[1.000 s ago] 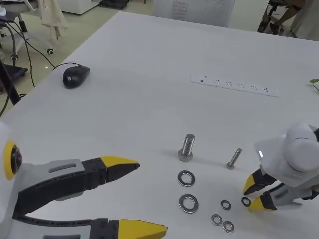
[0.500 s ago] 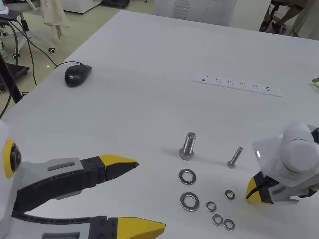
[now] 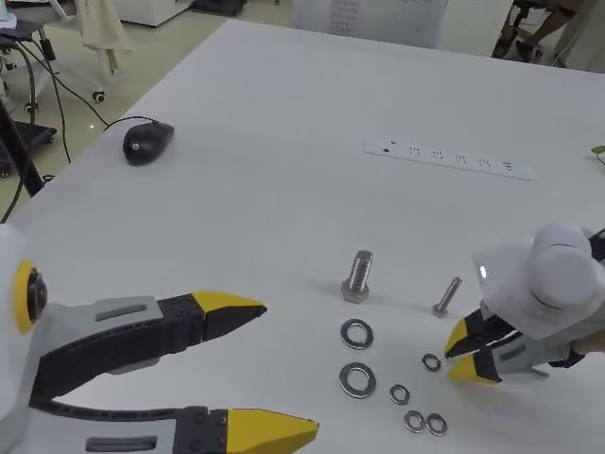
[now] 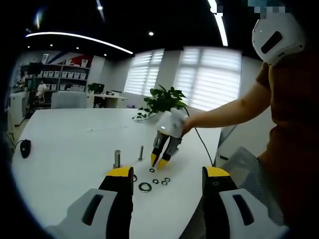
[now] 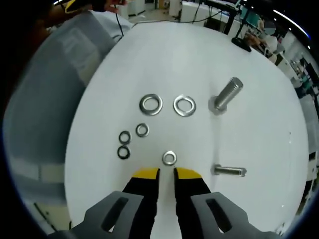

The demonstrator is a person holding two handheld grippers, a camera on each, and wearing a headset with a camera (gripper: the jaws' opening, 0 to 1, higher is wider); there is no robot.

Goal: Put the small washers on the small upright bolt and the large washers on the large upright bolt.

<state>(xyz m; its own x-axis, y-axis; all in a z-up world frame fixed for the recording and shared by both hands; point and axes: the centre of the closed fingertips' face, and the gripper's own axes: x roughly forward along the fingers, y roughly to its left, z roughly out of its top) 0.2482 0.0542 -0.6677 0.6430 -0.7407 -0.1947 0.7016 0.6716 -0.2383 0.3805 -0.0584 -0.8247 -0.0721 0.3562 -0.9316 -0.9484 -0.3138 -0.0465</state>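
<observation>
Right fingers (image 5: pixel 147 175) a narrow gap apart, empty. Small washer (image 5: pixel 169 158) lies flat on worktop (image 5: pixel 259 134), just ahead of tips; small bolt (image 5: pixel 229 171) near, to one side. Advice: straddle the rim, pinch edgewise, lift level. Left fingers (image 4: pixel 119 174) wide apart, idle.

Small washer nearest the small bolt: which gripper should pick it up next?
Right. The right gripper has its tips just short of that small washer, jaws slightly apart, and the small bolt stands close by. The left gripper hangs wide open, well back from it.
</observation>
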